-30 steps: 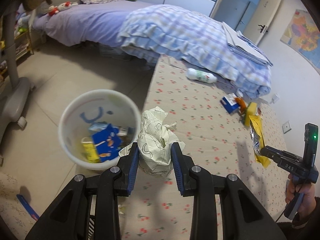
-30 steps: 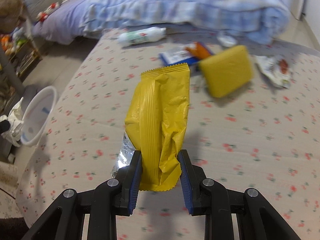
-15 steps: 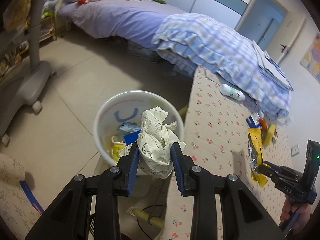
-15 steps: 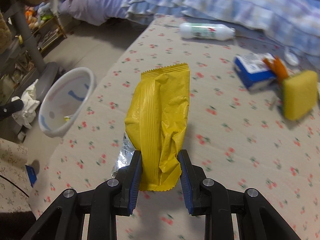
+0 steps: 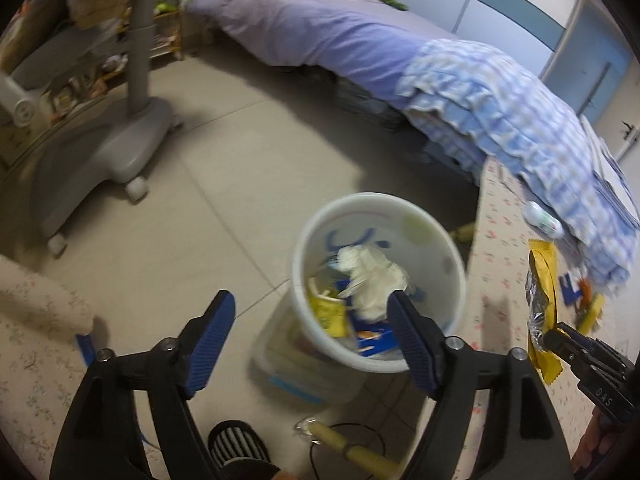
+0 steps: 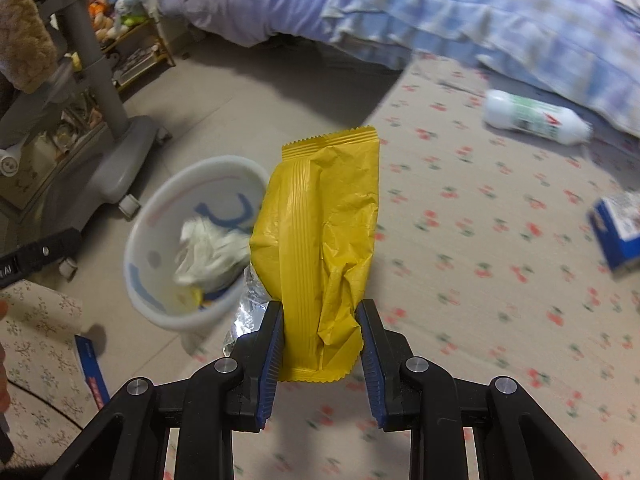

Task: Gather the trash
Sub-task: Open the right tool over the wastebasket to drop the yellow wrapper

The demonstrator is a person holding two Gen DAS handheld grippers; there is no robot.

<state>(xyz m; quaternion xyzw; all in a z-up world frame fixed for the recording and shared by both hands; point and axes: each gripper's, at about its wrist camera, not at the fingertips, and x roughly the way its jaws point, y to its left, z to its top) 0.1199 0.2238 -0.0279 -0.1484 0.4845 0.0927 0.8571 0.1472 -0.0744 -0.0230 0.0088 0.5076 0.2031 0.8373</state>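
The left gripper [image 5: 310, 326] has just been opened, the crumpled paper [image 5: 372, 280] released into the bin [image 5: 456, 280]. The yellow wrapper [image 6: 320, 256], clenched by the right gripper [image 6: 320, 344], could be dropped short onto the tabletop [image 6: 480, 240].

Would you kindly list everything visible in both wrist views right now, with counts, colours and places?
bin: one, white, on the floor beside the bed.
crumpled paper: one, white, inside the bin.
wrapper: one, yellow, in the right gripper.
bottle: one, white, lying on the floral sheet.
box: one, blue-white, on the sheet.
quilt: one, blue checked, on the bed.
left gripper: just opened, empty, over the bin.
right gripper: shut on the wrapper.
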